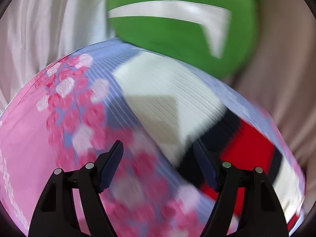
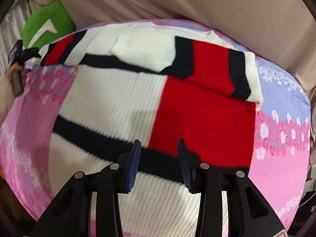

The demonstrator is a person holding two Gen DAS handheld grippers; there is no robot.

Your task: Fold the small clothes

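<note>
The knitted sweater (image 2: pixel 122 102) (white, red, navy) lies flat on the floral sheet (image 2: pixel 280 138), sleeves folded in. Both the left hand-held gripper (image 1: pixel 158 165) and right hand-held gripper (image 2: pixel 159 164) hover above it, jaws apart, empty.

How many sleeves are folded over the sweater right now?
2: one sleeve lies across the sweater at upper right, the other sleeve at upper left.

Black angular tongs (image 2: pixel 159 164), ribbed dark-blue finger pads (image 2: pixel 134 165), round silver pivot pins, cream sleeve (image 2: pixel 5 96)
</note>
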